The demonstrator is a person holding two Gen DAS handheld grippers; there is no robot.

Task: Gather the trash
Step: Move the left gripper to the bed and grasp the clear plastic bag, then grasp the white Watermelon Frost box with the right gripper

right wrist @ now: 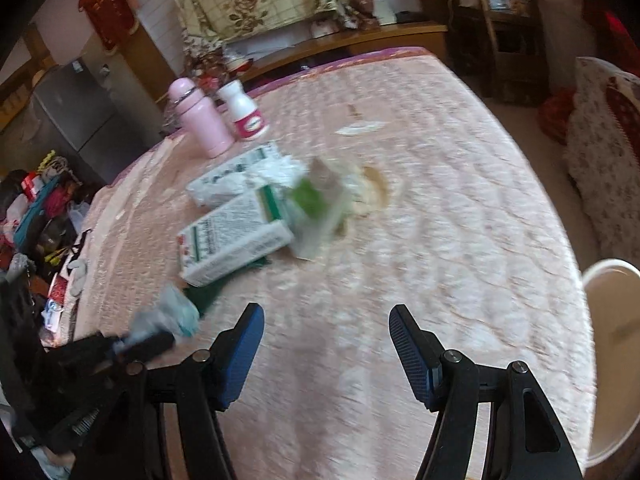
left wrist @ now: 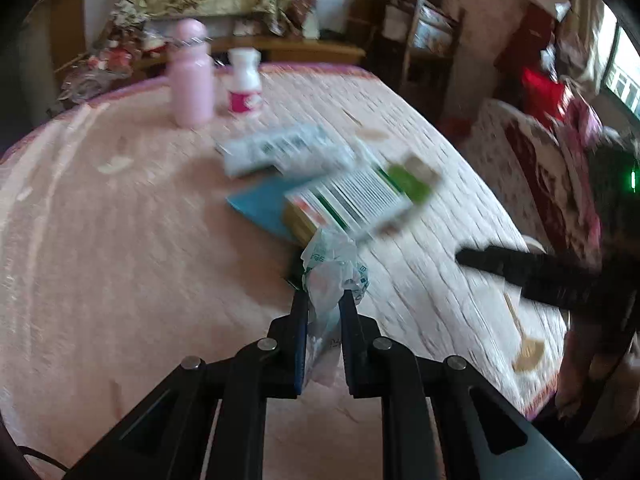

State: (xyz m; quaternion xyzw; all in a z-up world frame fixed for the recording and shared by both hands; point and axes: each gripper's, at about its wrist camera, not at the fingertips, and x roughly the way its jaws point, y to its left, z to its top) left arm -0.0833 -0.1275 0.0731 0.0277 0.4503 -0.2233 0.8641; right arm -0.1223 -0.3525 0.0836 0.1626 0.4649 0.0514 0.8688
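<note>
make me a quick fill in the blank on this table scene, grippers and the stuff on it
1. The left gripper is shut on a crumpled ____.
2. The right gripper is ____, with nothing between its fingers.
3. The tall bottle beside the white jar is ____ in colour.

Missing words: plastic wrapper; open; pink

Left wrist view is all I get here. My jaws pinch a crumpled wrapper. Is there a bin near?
Observer: Yes, a white bin shows past the table's right edge in the right wrist view.
Operator: Is the right gripper free?
Observer: The right gripper is open, with nothing between its blue pads.
Operator: Any more trash on its side?
Observer: A pale scrap lies alone beyond the boxes.
Operator: Does it see my gripper?
Observer: Yes, the left gripper sits at its lower left, shut on the wrapper.
</note>
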